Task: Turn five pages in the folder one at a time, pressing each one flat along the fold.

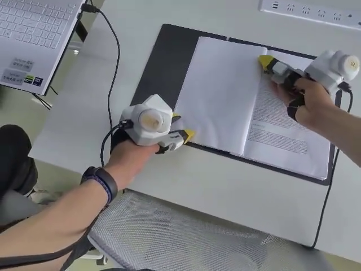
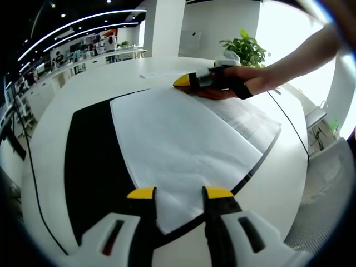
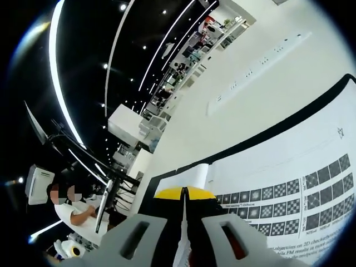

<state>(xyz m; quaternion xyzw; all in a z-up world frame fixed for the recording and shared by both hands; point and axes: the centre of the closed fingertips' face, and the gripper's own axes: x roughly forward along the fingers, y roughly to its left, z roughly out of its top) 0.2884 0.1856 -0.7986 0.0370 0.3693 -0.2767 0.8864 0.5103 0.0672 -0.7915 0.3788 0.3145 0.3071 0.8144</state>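
Observation:
A black folder lies open on the white table. A blank white page is turned over to the left, and a printed page lies on the right. My left gripper sits at the blank page's near corner. In the left gripper view it is open, with that page's corner lying below the gap. My right gripper rests its yellow tips at the top of the fold. Its jaws are shut over the printed sheet, with nothing seen between them.
A laptop stands at the far left, and a black cable runs beside the folder. A power strip lies along the back edge. A grey mesh chair is below the table's near edge.

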